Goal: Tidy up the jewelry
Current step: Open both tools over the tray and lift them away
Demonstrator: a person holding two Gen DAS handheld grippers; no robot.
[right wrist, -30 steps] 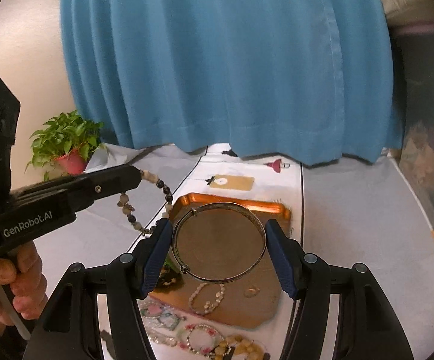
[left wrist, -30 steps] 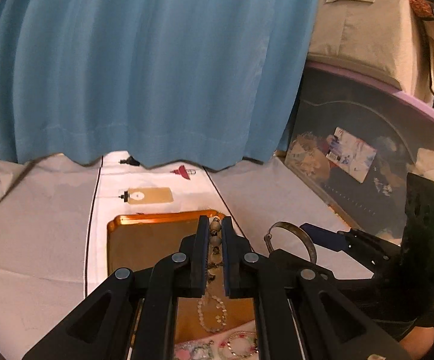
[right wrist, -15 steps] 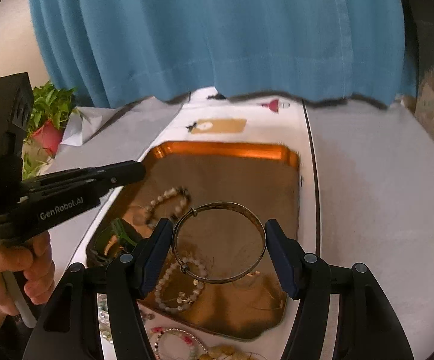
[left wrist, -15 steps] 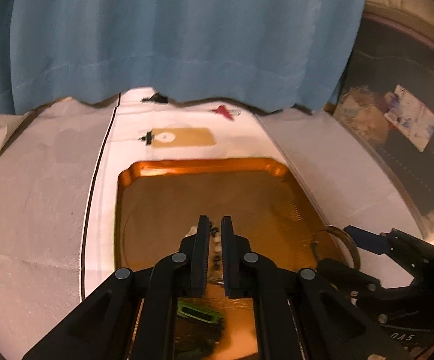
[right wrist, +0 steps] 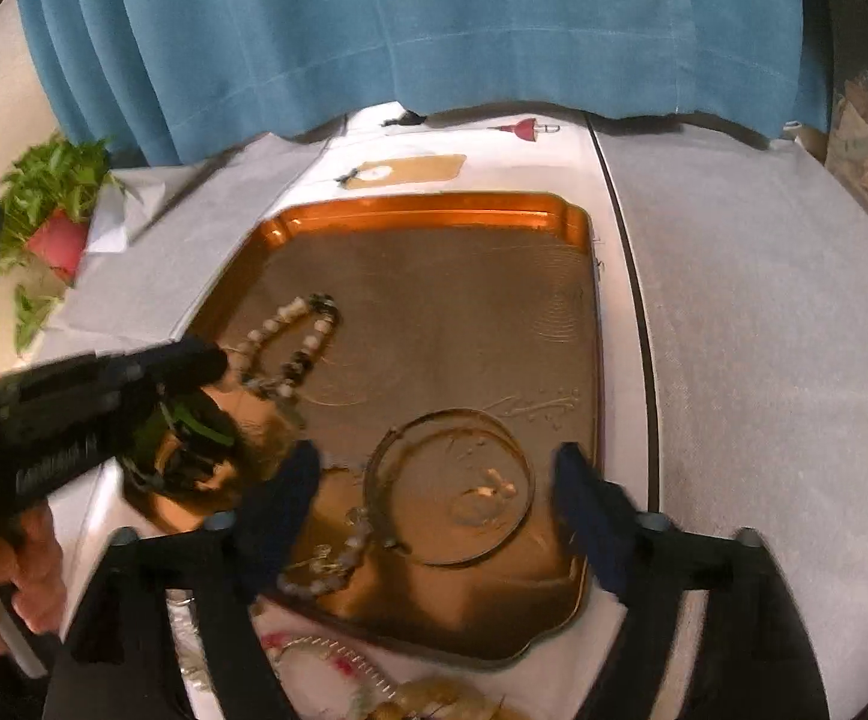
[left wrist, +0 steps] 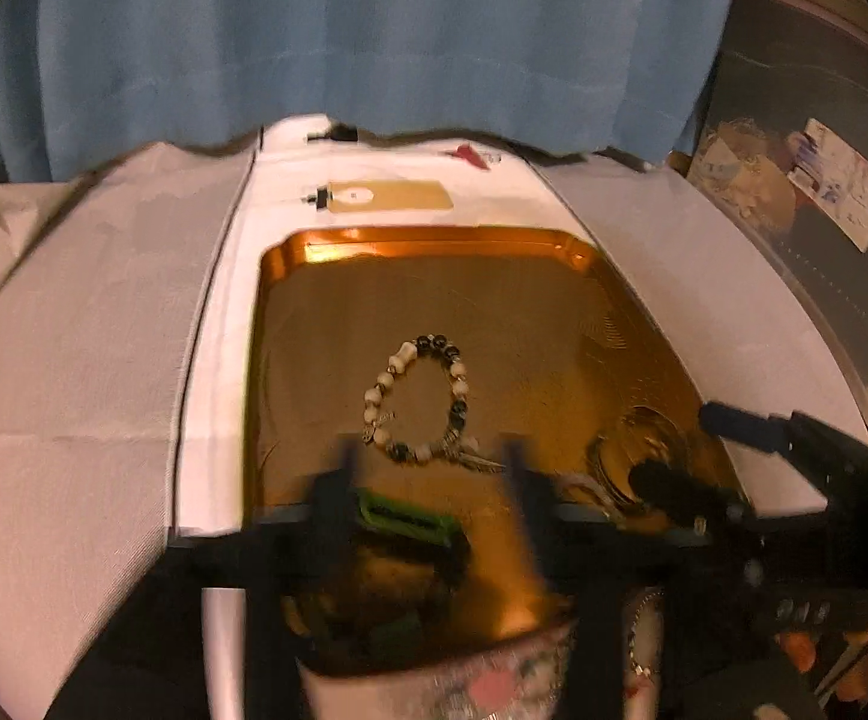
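A copper tray (left wrist: pixel 434 237) (right wrist: pixel 434 204) lies on a white runner. A beaded bracelet (left wrist: pixel 416 399) (right wrist: pixel 290 342) lies flat in the tray, just beyond my open left gripper (left wrist: pixel 428 468). A silver bangle (right wrist: pixel 449 486) (left wrist: pixel 638 450) lies in the tray between the spread blue fingers (right wrist: pixel 578 480) of my open right gripper (right wrist: pixel 437 480). Both grippers are empty. A pearl bracelet (right wrist: pixel 326 564) and a green piece (left wrist: pixel 404 519) lie at the tray's near end.
More bracelets (right wrist: pixel 326 660) lie on the runner in front of the tray. A gold tag (left wrist: pixel 386 198) and a red ornament (right wrist: pixel 524 129) lie beyond it. A potted plant (right wrist: pixel 56 210) stands left. A blue curtain (left wrist: pixel 374 30) hangs behind; a storage bin (left wrist: pixel 806 180) is right.
Both grippers came down over the tray and opened. The beaded bracelet left my left gripper and the bangle left my right gripper; both now rest in the tray.
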